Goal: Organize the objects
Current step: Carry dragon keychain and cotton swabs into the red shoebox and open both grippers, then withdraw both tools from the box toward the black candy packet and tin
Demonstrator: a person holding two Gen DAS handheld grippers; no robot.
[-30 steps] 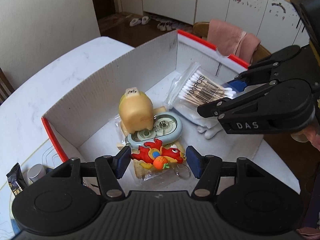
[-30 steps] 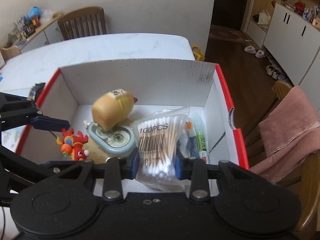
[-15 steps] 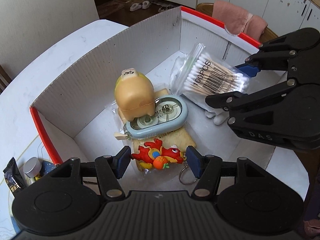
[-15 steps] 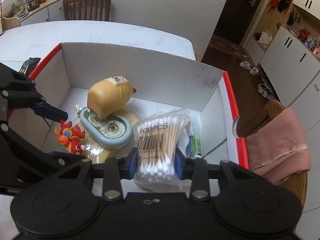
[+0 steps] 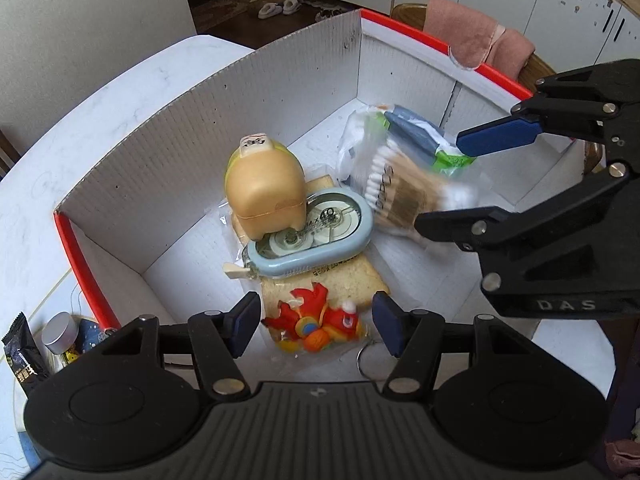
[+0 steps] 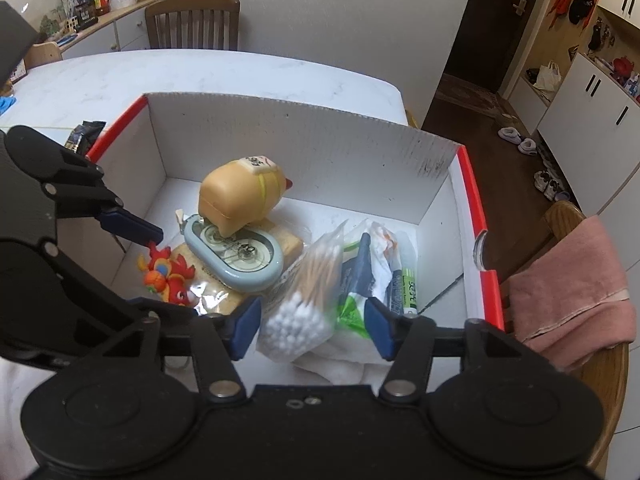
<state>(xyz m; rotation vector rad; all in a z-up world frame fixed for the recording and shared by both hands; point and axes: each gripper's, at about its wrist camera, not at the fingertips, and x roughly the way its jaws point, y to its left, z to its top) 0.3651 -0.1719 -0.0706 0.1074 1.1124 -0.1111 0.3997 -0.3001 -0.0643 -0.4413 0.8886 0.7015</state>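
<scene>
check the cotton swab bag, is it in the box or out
In the box. The cotton swab bag lies inside the box between the right gripper pads, which have just been opening.

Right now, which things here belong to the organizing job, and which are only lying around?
Job:
- box
- cotton swabs, just released by the opening right gripper
- toy keychain, between the open left gripper
- tape dispenser

Lying around:
- pink towel
- chair
- shoes

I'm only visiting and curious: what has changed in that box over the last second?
The right gripper has just opened its jaws and let go of the bag of cotton swabs, which has tipped over onto the packets in the box. The left gripper stays open around the red toy keychain; the tape dispenser is unmoved.
</scene>
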